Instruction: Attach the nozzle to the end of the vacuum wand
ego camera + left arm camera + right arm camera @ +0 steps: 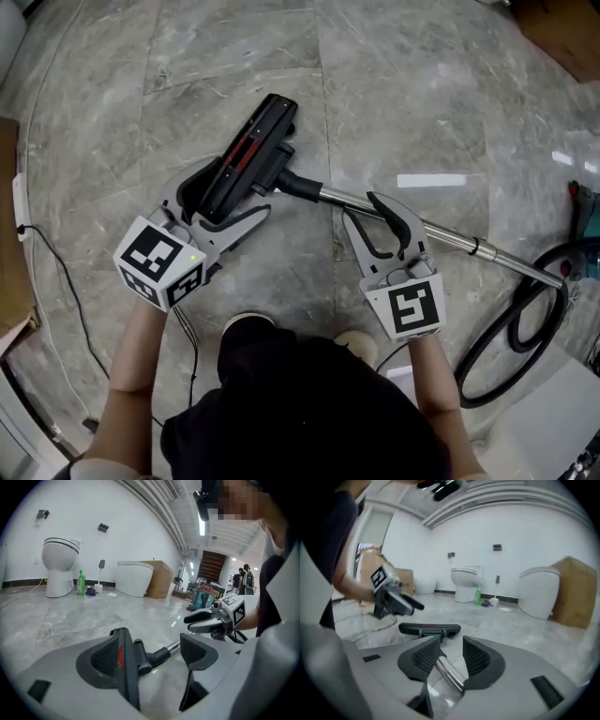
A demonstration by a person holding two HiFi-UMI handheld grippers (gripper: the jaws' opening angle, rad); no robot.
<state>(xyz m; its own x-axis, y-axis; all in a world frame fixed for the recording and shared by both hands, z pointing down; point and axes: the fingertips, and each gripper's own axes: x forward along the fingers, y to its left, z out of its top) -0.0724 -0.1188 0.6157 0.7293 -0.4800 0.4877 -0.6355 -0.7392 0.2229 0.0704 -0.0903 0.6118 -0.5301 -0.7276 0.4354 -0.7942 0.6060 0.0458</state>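
Floor (422, 84): grey marble tiles | wall (93, 508): white | along it: toilet (58, 566), cardboard box (161, 578) | ceiling light strip (202, 527): lit

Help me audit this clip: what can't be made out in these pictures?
Wand: right gripper view, mostly behind the jaws.
Wand-nozzle joint: head view, too small to tell if locked.
Vacuum body: head view, cut by right edge.
Hose: head view, far end runs off that edge.
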